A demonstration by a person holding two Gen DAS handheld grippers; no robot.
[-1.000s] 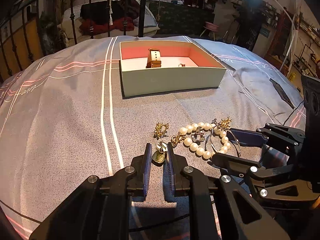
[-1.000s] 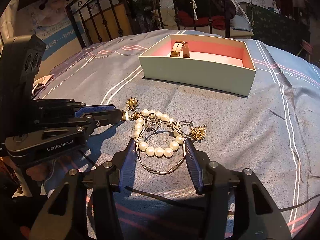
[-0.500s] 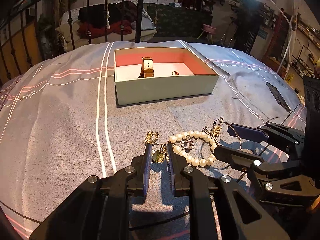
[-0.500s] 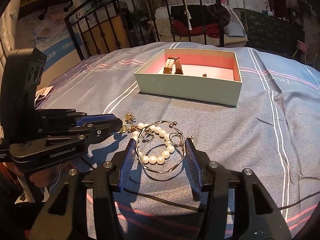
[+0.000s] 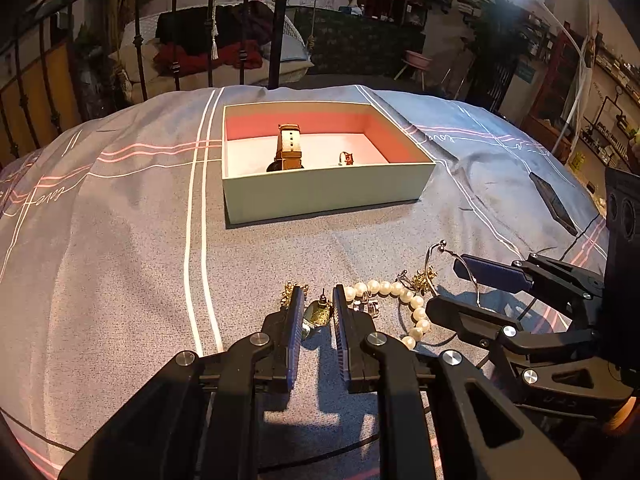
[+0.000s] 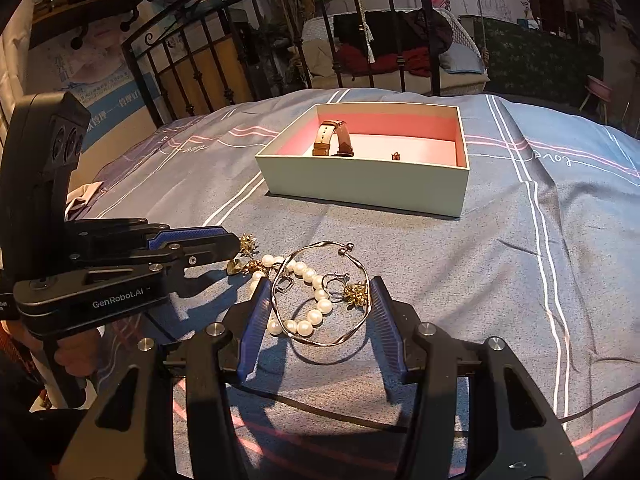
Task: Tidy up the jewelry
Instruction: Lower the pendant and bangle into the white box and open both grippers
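An open box (image 5: 328,192) (image 6: 360,188) with a pink lining sits on the bed; a brown watch (image 5: 289,148) (image 6: 334,138) and a small earring (image 5: 346,159) (image 6: 395,156) lie in it. My left gripper (image 5: 316,304) (image 6: 236,250) is shut on a gold heart earring (image 5: 318,312) (image 6: 234,266), lifted off the cover. My right gripper (image 6: 320,300) (image 5: 448,288) is shut on a silver bangle (image 6: 320,292) (image 5: 452,260), raised above a pearl bracelet (image 5: 400,300) (image 6: 312,304). Gold flower earrings (image 5: 420,278) (image 6: 356,294) lie by the pearls.
The grey-blue bed cover (image 5: 120,260) (image 6: 520,260) has white and pink stripes. A black iron bed frame (image 5: 276,20) (image 6: 200,60) stands behind the box. A dark phone (image 5: 554,204) lies at the right on the cover. A cable (image 6: 520,408) crosses the cover near me.
Both grippers have risen and pulled back from the box. The heart earring and the bangle have come up off the cover with them; the pearls stay down.
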